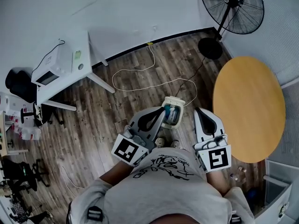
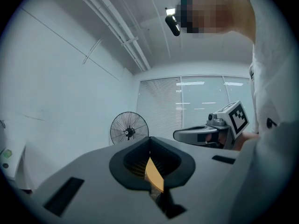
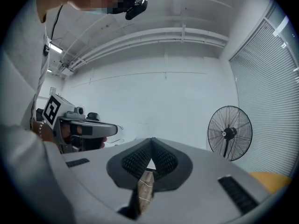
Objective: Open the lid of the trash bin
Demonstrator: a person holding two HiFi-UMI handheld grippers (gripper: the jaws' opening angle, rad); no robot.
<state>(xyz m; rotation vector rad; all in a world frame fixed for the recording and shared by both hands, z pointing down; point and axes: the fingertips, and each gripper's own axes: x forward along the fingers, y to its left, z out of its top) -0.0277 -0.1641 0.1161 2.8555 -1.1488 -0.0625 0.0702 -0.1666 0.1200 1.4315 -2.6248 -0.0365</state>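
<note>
A small cream trash bin (image 1: 174, 107) stands on the wooden floor below me, and its top shows teal and dark patches. Whether its lid is up I cannot tell. My left gripper (image 1: 162, 112) is held level above the bin's left edge, its jaws shut with nothing between them (image 2: 149, 140). To the right of the bin my right gripper (image 1: 198, 110) is also shut and empty (image 3: 151, 140). Both hang well above the floor, side by side. Neither gripper view shows the bin.
A round yellow table (image 1: 250, 108) stands close on the right. A black pedestal fan (image 1: 232, 6) is at the back right. A white cable (image 1: 140, 78) loops over the floor beyond the bin. A white table (image 1: 86, 55) with an appliance is at the left.
</note>
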